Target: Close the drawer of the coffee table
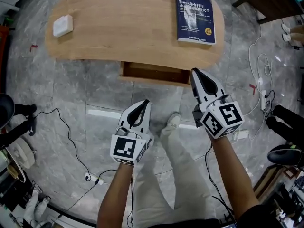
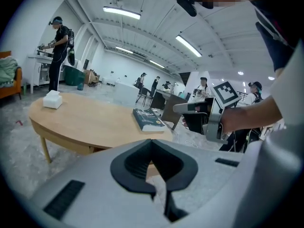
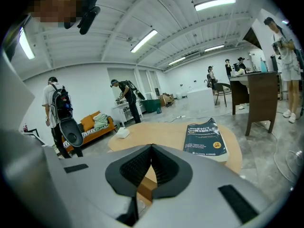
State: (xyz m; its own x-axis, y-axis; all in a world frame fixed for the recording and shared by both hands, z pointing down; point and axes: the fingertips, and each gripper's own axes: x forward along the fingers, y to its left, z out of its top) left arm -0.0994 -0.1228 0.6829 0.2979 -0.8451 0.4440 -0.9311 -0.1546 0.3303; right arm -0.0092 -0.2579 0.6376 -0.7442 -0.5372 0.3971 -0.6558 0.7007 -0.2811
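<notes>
Under the coffee table [image 1: 123, 32] edge, the drawer [image 1: 154, 73] stands partly open; the right gripper [image 1: 195, 73], jaws together and empty, should push its front squarely. The left gripper [image 1: 144, 103] is likewise closed, empty.

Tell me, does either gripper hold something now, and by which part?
Nothing is held. The left gripper and the right gripper have jaws together and empty; the right one's tip is by the open drawer.
</notes>
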